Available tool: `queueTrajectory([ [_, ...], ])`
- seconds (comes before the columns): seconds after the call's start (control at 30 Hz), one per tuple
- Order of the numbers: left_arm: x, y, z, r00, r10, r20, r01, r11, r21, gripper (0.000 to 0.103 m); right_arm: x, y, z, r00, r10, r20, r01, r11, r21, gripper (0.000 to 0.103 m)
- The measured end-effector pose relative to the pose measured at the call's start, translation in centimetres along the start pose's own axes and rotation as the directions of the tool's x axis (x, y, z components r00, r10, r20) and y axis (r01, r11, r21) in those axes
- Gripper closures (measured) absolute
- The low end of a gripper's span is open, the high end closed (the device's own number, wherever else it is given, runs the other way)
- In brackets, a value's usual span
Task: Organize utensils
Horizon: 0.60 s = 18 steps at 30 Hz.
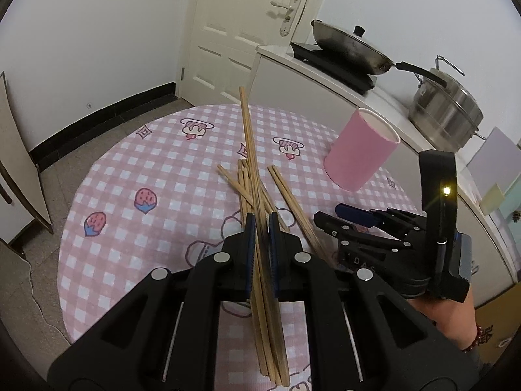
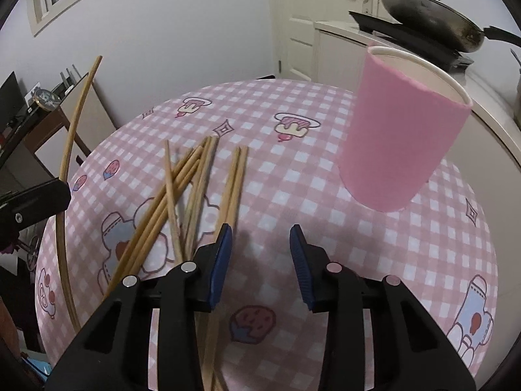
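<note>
My left gripper (image 1: 260, 224) is shut on a pair of wooden chopsticks (image 1: 249, 143), lifted above the table and pointing away; the pair also shows at the left of the right wrist view (image 2: 70, 150). Several more wooden chopsticks (image 1: 242, 179) lie in a loose pile on the table, seen too in the right wrist view (image 2: 182, 192). A pink cup (image 1: 361, 151) stands upright at the right, with its open top up (image 2: 400, 130). My right gripper (image 2: 260, 244) is open and empty, low over the cloth, right of the pile and in front of the cup.
The round table has a pink checked cloth (image 1: 136, 169). Behind it a white counter (image 1: 325, 75) holds a lidded pan (image 1: 351, 45) and a steel pot (image 1: 446, 107). A white door (image 1: 241, 32) stands at the back. Furniture stands at the left (image 2: 29, 123).
</note>
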<state>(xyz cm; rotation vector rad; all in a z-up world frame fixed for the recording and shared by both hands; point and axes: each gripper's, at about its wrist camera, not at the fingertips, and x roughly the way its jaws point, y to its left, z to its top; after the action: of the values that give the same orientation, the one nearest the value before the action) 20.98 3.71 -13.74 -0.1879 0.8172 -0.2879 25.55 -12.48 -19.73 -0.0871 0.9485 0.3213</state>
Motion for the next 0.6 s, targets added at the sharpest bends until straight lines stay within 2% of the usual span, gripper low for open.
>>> queueTrajectory([
  [0.43, 0.5, 0.4, -0.3, 1.0, 0.007, -0.016, -0.007, 1.0, -0.009, 0.094, 1.9, 0.7, 0.4, 0.998, -0.016, -0.062, 0.015, 1.0, -0.016, 0.07],
  [0.53, 1.2, 0.7, -0.4, 0.999, -0.003, -0.04, 0.002, 1.0, -0.018, 0.094, 2.0, 0.4, 0.6, 0.998, -0.021, -0.064, 0.02, 1.0, -0.021, 0.085],
  [0.6, 1.7, 1.3, -0.4, 0.998, -0.028, -0.056, 0.025, 0.998, -0.049, 0.094, 2.0, 0.1, 0.8, 0.997, -0.015, -0.071, 0.013, 1.0, -0.022, 0.089],
])
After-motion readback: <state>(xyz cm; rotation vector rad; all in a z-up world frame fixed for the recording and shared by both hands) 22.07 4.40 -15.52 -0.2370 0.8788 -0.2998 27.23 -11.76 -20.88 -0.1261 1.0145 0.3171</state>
